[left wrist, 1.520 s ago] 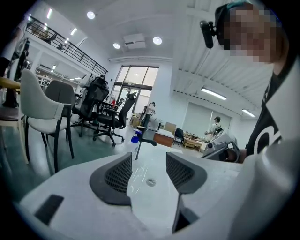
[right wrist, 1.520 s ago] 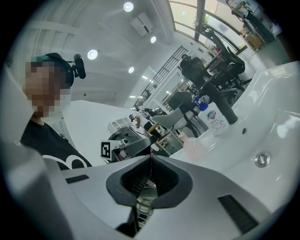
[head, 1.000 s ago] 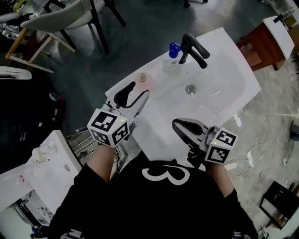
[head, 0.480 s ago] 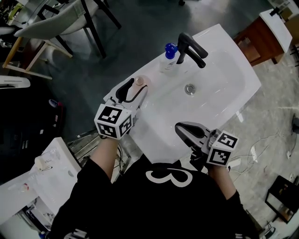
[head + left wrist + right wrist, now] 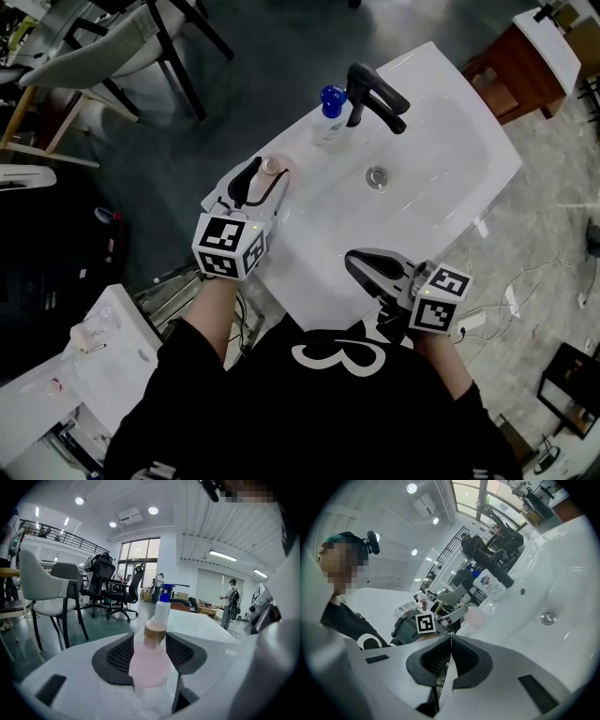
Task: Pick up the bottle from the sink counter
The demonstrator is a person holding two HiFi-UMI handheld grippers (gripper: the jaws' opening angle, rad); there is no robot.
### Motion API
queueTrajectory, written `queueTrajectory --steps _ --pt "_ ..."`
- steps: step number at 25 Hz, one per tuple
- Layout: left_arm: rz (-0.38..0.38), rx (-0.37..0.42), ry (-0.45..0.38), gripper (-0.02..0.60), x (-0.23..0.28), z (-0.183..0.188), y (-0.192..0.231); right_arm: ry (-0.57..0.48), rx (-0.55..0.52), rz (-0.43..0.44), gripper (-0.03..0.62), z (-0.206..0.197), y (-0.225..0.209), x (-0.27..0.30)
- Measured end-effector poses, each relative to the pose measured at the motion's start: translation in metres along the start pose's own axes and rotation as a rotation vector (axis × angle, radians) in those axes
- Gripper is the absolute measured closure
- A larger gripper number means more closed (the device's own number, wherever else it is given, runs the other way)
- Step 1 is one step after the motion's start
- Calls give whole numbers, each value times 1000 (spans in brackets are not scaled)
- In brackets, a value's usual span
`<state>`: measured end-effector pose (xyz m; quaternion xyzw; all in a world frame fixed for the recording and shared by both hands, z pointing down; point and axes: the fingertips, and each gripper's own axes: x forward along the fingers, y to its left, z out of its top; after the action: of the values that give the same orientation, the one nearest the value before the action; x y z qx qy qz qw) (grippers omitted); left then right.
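Observation:
A small pink bottle (image 5: 270, 166) with a brownish collar stands on the left rim of the white sink counter (image 5: 309, 272). My left gripper (image 5: 265, 178) has a jaw on each side of it. In the left gripper view the pink bottle (image 5: 148, 660) fills the gap and both black pads (image 5: 118, 656) press against its body, so this gripper is shut on it. My right gripper (image 5: 360, 263) hovers over the counter's near edge. Its jaws are shut on nothing and meet in the right gripper view (image 5: 450, 641), where the pink bottle (image 5: 476, 617) also shows farther off.
A white spray bottle with a blue cap (image 5: 329, 111) stands beside the black faucet (image 5: 373, 90) at the back of the basin, whose drain (image 5: 376, 175) lies in the middle. Chairs (image 5: 112, 42) stand beyond the counter and a wooden cabinet (image 5: 506, 70) is at the right.
My left gripper slid forward along the counter rim until its jaws came round the pink bottle and closed on it. The right gripper has hardly moved.

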<state>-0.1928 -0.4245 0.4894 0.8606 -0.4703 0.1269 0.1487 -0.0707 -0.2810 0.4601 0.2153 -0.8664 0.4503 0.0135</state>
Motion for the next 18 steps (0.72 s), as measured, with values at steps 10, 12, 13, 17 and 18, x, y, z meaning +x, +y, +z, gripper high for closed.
queueTrajectory --steps 10,12,13,17,18 --pt "19 122 -9 390 5 3 -3 15 23 -19 579 -8 -8 -1" --pt "18 137 -9 407 6 4 -4 20 20 -26 579 -9 -10 -1" --pt "17 145 -10 419 6 4 -6 20 20 -27 580 -10 -10 -2" --pt "21 158 -16 428 6 5 -6 17 28 -24 579 -10 -11 -1" --pt "21 157 -18 428 6 5 -6 18 30 -23 579 -11 -11 -1"
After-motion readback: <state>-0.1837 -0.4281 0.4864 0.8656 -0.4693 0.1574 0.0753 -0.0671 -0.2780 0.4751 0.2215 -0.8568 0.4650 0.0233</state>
